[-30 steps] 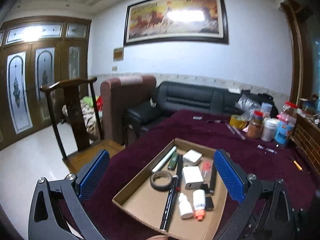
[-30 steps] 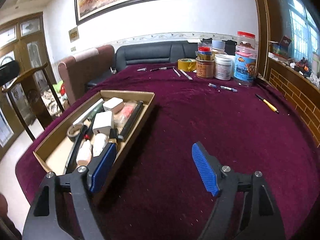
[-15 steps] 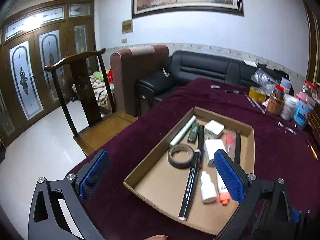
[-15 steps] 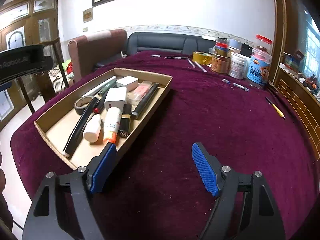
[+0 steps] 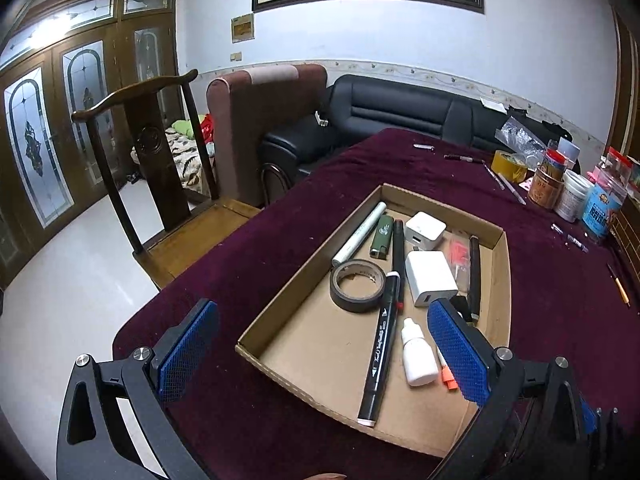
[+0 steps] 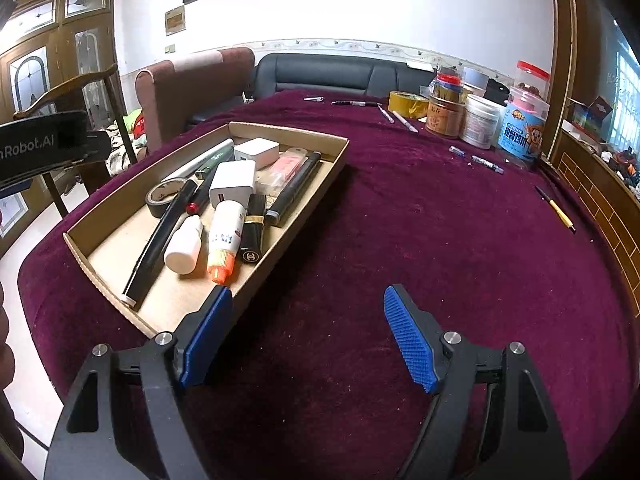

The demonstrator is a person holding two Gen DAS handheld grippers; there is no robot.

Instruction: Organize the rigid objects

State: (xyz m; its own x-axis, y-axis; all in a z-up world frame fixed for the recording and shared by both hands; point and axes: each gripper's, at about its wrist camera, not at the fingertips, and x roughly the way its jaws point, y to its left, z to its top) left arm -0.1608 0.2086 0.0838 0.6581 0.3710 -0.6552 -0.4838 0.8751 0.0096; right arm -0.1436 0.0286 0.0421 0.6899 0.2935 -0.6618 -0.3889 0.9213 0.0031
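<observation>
A shallow cardboard tray (image 5: 280, 304) (image 6: 324, 176) lies on the maroon tablecloth. It holds a black tape roll (image 5: 357, 286) (image 6: 163, 198), a long black marker (image 5: 380, 354) (image 6: 158, 240), two white chargers (image 5: 430, 276) (image 6: 234, 180), a white dropper bottle (image 5: 416, 354) (image 6: 185, 245), an orange-capped tube (image 6: 224, 240), a black lipstick (image 6: 253, 229), a green lighter (image 5: 382, 236) and a white stick (image 5: 358, 236). My left gripper (image 5: 324, 354) is open and empty above the tray's near end. My right gripper (image 6: 308, 336) is open and empty, its left finger over the tray's near right corner.
Jars and tubs (image 6: 480, 120) and a yellow tape roll (image 6: 408, 104) stand at the table's far right. Loose pens (image 6: 400, 120) (image 6: 556, 208) lie on the cloth. A wooden chair (image 5: 160, 152) and sofas (image 5: 400, 116) stand beyond the table's left and far edges.
Both grippers have pulled back and tilted down, so the tray sits fuller in both views. Both stay open. Nothing in the tray has moved.
</observation>
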